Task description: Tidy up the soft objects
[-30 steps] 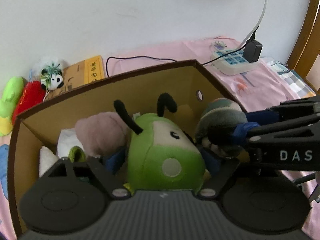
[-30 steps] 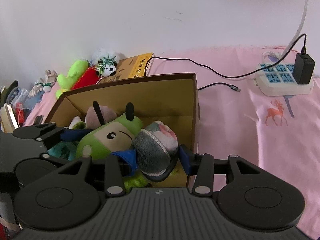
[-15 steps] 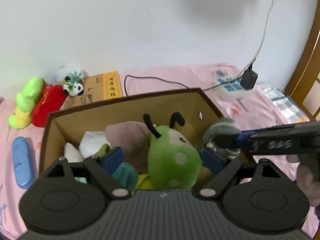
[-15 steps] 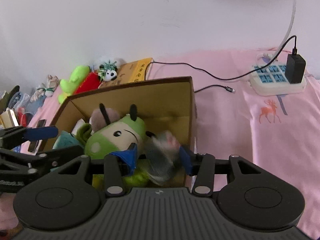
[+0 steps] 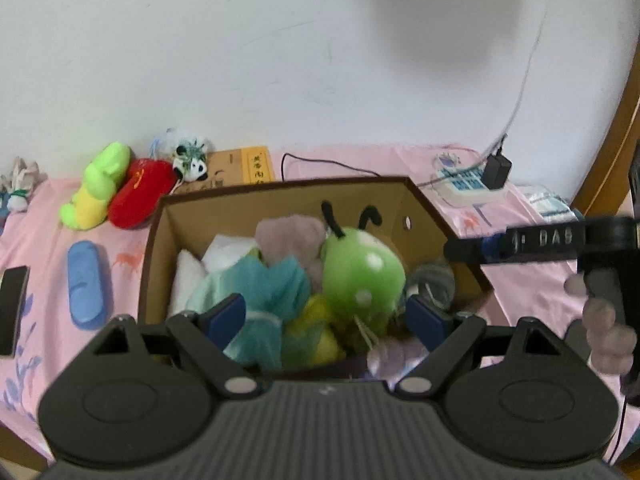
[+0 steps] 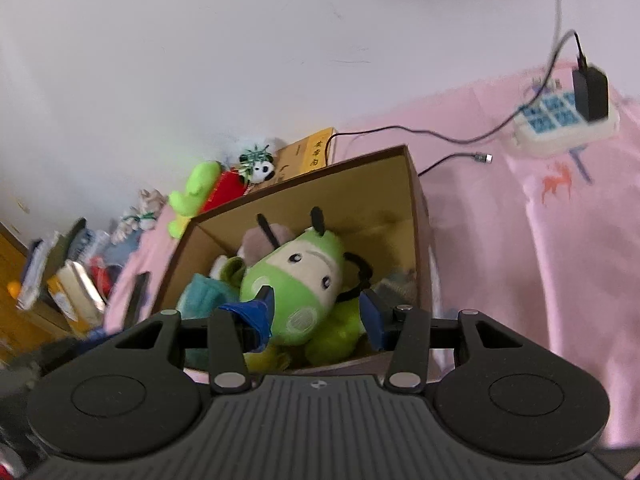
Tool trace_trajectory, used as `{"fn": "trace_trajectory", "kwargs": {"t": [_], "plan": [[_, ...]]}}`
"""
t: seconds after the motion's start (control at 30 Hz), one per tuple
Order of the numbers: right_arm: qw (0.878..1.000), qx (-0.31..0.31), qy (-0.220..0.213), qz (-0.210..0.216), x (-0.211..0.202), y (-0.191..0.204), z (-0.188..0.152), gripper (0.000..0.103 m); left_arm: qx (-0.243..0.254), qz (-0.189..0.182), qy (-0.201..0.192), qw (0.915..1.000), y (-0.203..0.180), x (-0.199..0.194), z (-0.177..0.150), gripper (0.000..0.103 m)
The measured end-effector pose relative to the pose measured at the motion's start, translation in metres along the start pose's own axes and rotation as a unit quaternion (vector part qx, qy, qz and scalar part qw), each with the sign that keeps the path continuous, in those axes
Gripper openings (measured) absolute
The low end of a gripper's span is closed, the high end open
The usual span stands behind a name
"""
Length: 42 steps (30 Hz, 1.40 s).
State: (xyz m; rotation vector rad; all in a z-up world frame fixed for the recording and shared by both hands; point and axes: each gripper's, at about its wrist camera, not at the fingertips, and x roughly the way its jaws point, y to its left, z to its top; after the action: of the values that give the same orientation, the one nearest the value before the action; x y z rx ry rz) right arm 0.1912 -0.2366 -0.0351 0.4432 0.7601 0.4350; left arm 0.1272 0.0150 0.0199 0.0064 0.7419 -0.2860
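Observation:
An open cardboard box (image 5: 280, 200) (image 6: 320, 196) on the pink bed holds soft things: a green bug plush (image 5: 360, 268) (image 6: 296, 276), a teal cloth (image 5: 272, 280) (image 6: 200, 292), a pinkish-grey plush (image 5: 288, 232) and a grey slipper (image 5: 434, 280) in its right corner. My left gripper (image 5: 325, 318) hovers open above the box's near edge with nothing between its pads. Over the box's right side my right gripper (image 6: 314, 314) (image 5: 460, 246) is also open and holds nothing; the green plush lies below and beyond its pads.
By the wall lie a green-yellow plush (image 5: 98, 188), a red plush (image 5: 140, 192), a small panda (image 5: 192, 164) and a brown book (image 5: 248, 168). A blue case (image 5: 86, 284) and a black phone (image 5: 12, 308) lie left of the box. A power strip (image 6: 560, 120) with cables sits at the right.
My right gripper let go of the grey slipper, which dropped into the box's right corner. Both grippers drew back and up from the box, so more of the bed shows.

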Motion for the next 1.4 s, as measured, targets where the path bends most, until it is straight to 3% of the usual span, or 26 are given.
{"fn": "trace_trajectory", "kwargs": {"t": [0.3, 0.43, 0.5, 0.63, 0.73, 0.87, 1.13, 1.23, 1.4], "plan": [[0.999, 0.017, -0.013, 0.025, -0.028, 0.003, -0.025, 0.031, 0.047, 0.003, 0.038, 0.9981, -0.031, 0.01, -0.044, 0.083], [0.999, 0.024, -0.024, 0.024, -0.043, -0.003, -0.034, 0.031, 0.041, 0.049, 0.061, 0.9961, -0.033, 0.032, -0.048, 0.056], [0.999, 0.025, -0.03, 0.019, -0.048, -0.008, -0.036, 0.031, 0.026, 0.061, 0.062, 0.9958, -0.03, 0.035, -0.046, 0.052], [0.999, 0.037, -0.025, 0.019, -0.053, -0.02, -0.043, 0.031, 0.005, 0.063, 0.048, 0.9969, -0.026, 0.031, -0.038, 0.029], [0.999, 0.044, -0.02, 0.021, -0.056, -0.026, -0.05, 0.031, -0.015, 0.052, 0.022, 0.9983, -0.025, 0.022, -0.023, 0.029], [0.998, 0.048, -0.012, 0.036, -0.061, -0.031, -0.057, 0.031, -0.009, 0.068, 0.016, 0.9975, -0.029, 0.025, -0.014, 0.03], [0.999, 0.031, -0.011, 0.034, -0.068, -0.037, -0.063, 0.032, 0.047, 0.044, 0.05, 0.9967, -0.048, 0.027, -0.047, 0.03], [0.999, 0.037, -0.013, 0.036, -0.07, -0.042, -0.065, 0.031, 0.072, 0.054, 0.057, 0.9943, -0.062, 0.037, -0.052, 0.031], [0.998, 0.039, -0.018, 0.038, -0.078, -0.049, -0.068, 0.032, 0.041, 0.083, 0.063, 0.9937, -0.055, 0.052, -0.038, 0.021]]}}
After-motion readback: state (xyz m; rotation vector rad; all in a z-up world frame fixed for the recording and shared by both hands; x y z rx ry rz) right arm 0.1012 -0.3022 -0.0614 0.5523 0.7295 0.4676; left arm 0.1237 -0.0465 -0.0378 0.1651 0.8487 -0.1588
